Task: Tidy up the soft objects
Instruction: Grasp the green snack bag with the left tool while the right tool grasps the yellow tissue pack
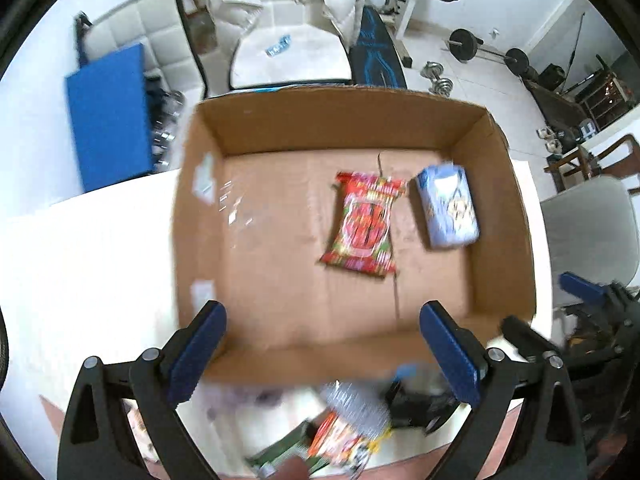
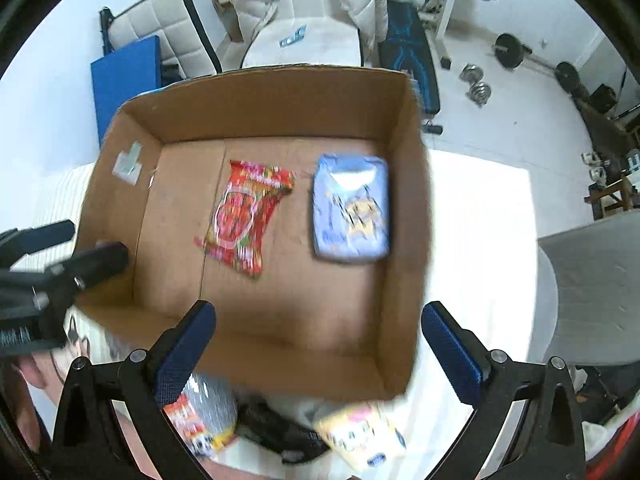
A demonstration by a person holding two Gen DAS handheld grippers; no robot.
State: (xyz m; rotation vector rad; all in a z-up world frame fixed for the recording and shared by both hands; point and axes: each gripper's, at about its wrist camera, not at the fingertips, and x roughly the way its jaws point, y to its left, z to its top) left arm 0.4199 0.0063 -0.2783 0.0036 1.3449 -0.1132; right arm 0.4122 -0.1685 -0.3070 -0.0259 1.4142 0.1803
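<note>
Hovering above the near wall of the cardboard box [image 1: 516,216], the left gripper [image 1: 324,354] had its fingers spread wide with nothing between them, and the right gripper [image 2: 318,350] stood the same way, wide and empty. Two soft packs already lay on the box floor: a red snack packet [image 1: 362,222] near the middle and a light blue tissue pack [image 1: 448,206] just beside it, toward the right wall, the two apart by a narrow gap. The red packet's long axis ran from the near wall toward the far wall, tilted slightly, with its crimped top end pointing at the far wall. The blue pack lay roughly parallel, its long axis also running near to far.

Outside the box, just beside its near wall, a silver-and-red snack bag [image 2: 204,416], a black item [image 2: 280,432] and a yellow pack [image 2: 360,436] waited on the white table [image 2: 480,220].

The likely trouble was the crowding there: wide fingers coming down on that cluster could catch two packs at once or clip the box wall and shove the box. A crinkly bag pinched at one edge could also slip free. Both views were blurred, so the contact point would be hard to judge.
</note>
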